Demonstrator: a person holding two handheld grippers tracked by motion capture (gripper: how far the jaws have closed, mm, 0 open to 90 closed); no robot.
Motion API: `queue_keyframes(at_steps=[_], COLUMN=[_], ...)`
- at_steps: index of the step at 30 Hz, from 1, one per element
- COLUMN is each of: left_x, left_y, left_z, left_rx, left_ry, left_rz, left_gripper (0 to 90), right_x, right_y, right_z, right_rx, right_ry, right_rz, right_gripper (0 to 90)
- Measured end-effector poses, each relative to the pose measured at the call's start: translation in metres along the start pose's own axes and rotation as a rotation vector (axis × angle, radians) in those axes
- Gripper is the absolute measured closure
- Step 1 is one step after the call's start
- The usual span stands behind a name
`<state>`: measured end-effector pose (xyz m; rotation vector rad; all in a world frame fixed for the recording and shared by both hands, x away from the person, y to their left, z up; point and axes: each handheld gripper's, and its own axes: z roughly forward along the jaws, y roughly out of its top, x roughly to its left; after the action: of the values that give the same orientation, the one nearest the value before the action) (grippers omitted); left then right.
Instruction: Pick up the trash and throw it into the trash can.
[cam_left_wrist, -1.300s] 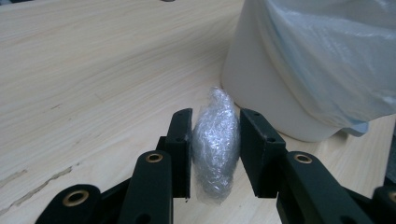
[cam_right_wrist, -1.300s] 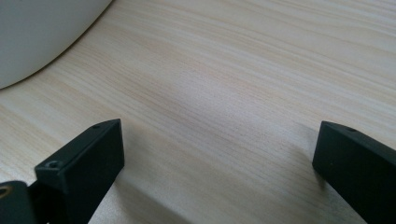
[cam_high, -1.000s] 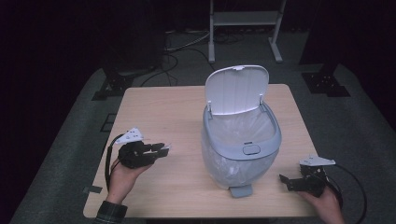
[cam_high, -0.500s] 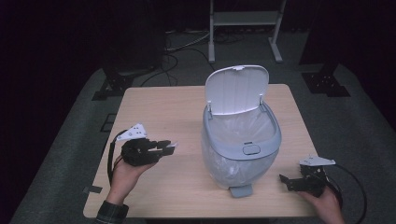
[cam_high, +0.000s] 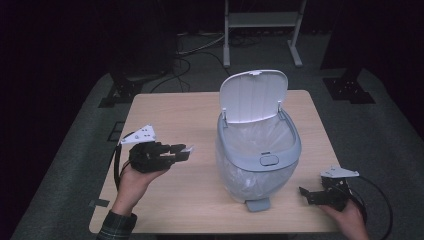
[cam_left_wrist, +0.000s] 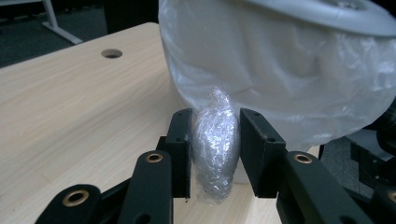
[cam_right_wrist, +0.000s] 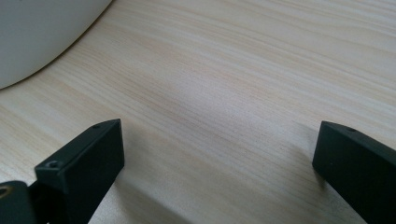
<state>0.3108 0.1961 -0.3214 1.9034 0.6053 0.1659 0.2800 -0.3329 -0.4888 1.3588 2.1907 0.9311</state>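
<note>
The left gripper (cam_left_wrist: 215, 154) has its jaws closed on a crumpled wad of clear plastic wrap (cam_left_wrist: 215, 144), which stands upright between them and pokes out above and below. In the high view the left gripper (cam_high: 181, 150) is held above the left half of the tabletop (cam_high: 170, 115), pointing toward a pale grey pedal bin (cam_high: 260, 160). The bin stands near the middle of the tabletop, toward the near edge. Its lid (cam_high: 254, 95) is tipped up and back, and a clear liner bag (cam_left_wrist: 299, 79) folds over its rim. The foot pedal (cam_high: 257, 204) faces the near edge.

The right gripper (cam_right_wrist: 219, 154) has its jaws spread wide with nothing between them, low over bare wood. In the high view it (cam_high: 306, 193) sits by the near right corner of the tabletop, pointing toward the bin's base.
</note>
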Motion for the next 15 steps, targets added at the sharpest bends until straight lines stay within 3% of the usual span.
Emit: queue_keyframes(at_steps=[15], left_x=[-0.013], left_y=[0.035], left_z=[0.000], left_rx=[-0.038], left_ry=[-0.051], left_rz=[0.048], left_gripper=[65.7], right_x=[0.000], right_y=[0.000], right_z=[0.000], right_rx=[0.000], right_ry=[0.000], right_rz=[0.000], right_gripper=[1.1])
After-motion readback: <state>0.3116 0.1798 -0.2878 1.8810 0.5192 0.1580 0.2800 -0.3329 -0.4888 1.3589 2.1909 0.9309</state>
